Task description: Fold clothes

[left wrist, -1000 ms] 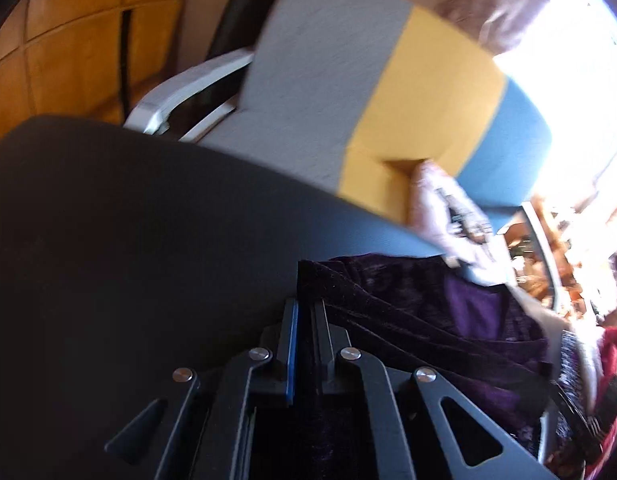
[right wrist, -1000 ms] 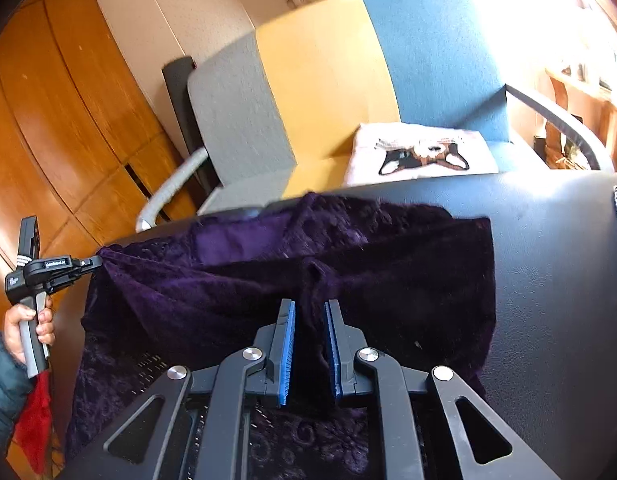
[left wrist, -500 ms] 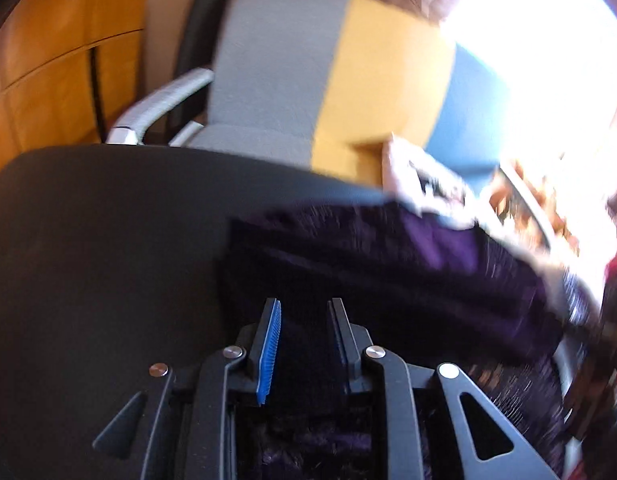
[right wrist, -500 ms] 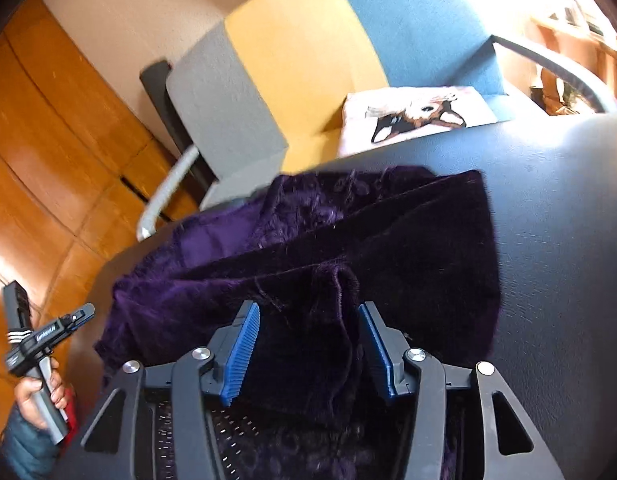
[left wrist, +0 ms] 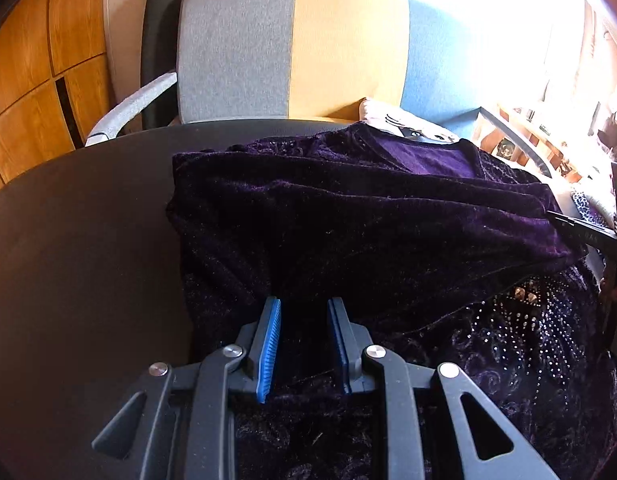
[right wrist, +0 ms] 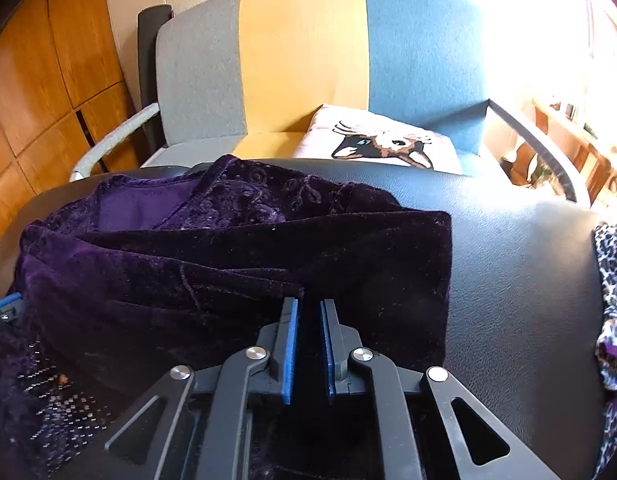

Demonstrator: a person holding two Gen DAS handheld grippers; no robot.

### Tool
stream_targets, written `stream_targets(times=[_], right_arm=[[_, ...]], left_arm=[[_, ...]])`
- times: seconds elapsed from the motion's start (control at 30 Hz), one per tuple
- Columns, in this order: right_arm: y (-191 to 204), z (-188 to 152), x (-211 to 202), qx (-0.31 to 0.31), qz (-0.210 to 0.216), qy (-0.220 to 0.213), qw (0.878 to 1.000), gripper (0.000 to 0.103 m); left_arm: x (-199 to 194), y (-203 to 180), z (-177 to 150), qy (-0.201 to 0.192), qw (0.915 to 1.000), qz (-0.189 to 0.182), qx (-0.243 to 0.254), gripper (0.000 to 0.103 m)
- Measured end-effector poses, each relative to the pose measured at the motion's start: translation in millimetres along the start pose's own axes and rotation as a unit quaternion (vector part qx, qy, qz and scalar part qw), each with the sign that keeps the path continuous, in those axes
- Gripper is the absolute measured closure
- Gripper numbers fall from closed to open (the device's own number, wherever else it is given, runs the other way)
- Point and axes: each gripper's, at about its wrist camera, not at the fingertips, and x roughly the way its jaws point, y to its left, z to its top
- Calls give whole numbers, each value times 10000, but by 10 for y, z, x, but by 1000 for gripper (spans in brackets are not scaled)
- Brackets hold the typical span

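A dark purple velvet garment point(left wrist: 368, 220) point(right wrist: 228, 272) lies on the black table point(left wrist: 88, 240) point(right wrist: 516, 280), one flap folded over its beaded lower part point(left wrist: 528, 320). My left gripper point(left wrist: 304, 304) hovers over the garment's near left part, open, with cloth below the gap and neither pad pressing on it. My right gripper point(right wrist: 308, 304) is at the near edge of the folded flap, its jaws closing tight on a ridge of velvet. In the left wrist view, a finger of the right gripper point(left wrist: 580, 232) shows at the flap's right corner.
Behind the table stands a grey, yellow and blue armchair point(left wrist: 292, 40) point(right wrist: 308, 40) with a dog-print cushion point(right wrist: 384, 144) on its seat. A leopard-print cloth point(right wrist: 612, 300) lies at the table's right edge. Wooden panels line the left wall.
The left gripper let go of the raised velvet edge, opened and came down over the garment. The flap now lies flat. The right gripper opened wide, then shut again on the cloth.
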Motion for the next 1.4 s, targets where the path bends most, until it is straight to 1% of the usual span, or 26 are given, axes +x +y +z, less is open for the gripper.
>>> stream_targets(times=[0.1,0.17,0.23,0.33,0.37,0.4,0.43,0.47,0.5,0.57,0.67,0.7,0.77,0.83,0.87,0.9,0.93,0.97,1.0,1.03,1.07,1.13,1.17,1.23,1.4], right_arm=[[-46,14,31,117,-148,-31,9998,95],[-4,11,27,17,-316,-45,9995,95],[71,-5,14,-191,-524,-19,9984,94],[110,-12,-65,-248,-565,98,9980,90],[111,-9,-141,-190,-497,132,9985,83],[119,-7,-249,-131,-405,37,9991,73],[150,-12,-375,-116,-279,-138,9994,67],[211,-30,-478,-172,-114,-246,9995,54],[284,-53,-565,-254,62,-315,9992,46],[444,-126,-629,-465,332,-255,9980,45],[644,-303,-580,-575,620,50,9964,43],[690,-382,-558,-601,613,147,9962,41],[758,-575,-551,-696,438,265,9963,39],[735,-725,-626,-659,329,288,9969,32],[706,-774,-677,-600,278,314,9973,23],[670,-819,-731,-548,198,340,9977,19],[627,-879,-796,-535,120,337,9979,19],[588,-955,-849,-552,72,358,9978,16],[529,-1026,-880,-515,107,415,9978,12],[456,-1090,-905,-443,181,480,9977,4],[384,-1153,-930,-371,254,544,9975,0],[329,-1225,-968,-428,341,551,9970,0],[330,-1234,-963,-470,349,548,9968,0],[360,-1229,-941,-533,350,519,9966,0],[400,-1144,-840,-576,412,502,9962,0]], left_arm=[[18,-39,-15,-25,9999,132,57,79],[-10,-59,1,-37,9996,247,90,79],[-27,-86,-17,-37,9994,335,97,79],[-59,-91,-10,-11,9992,391,57,79],[-67,-77,4,21,9993,381,-13,79],[-83,-50,20,93,9993,333,-158,79],[-109,-35,29,135,9991,306,-277,78],[-138,-25,35,162,9987,290,-380,77],[-178,-54,23,140,9986,312,-405,74],[-267,-139,-15,62,9984,384,-399,73],[-387,-315,-158,33,9987,425,-264,73],[-416,-370,-235,65,9989,426,-195,73],[-469,-459,-394,125,9990,402,-119,73],[-544,-517,-579,132,9991,394,-119,73],[-579,-540,-657,55,9989,446,-147,73],[-638,-563,-744,-44,9987,487,-150,73],[-685,-564,-811,-78,9985,509,-159,73],[-722,-550,-875,-55,9983,538,-226,73],[-764,-525,-962,-122,9980,532,-317,71],[-789,-495,-1026,-240,9976,490,-421,70],[-808,-463,-1080,-361,9970,440,-529,69],[-811,-443,-1117,-521,9960,429,-580,68],[-810,-442,-1117,-532,9961,426,-557,68],[-781,-424,-1067,-478,9969,396,-480,64],[-613,-365,-849,-326,9978,368,-453,59]])
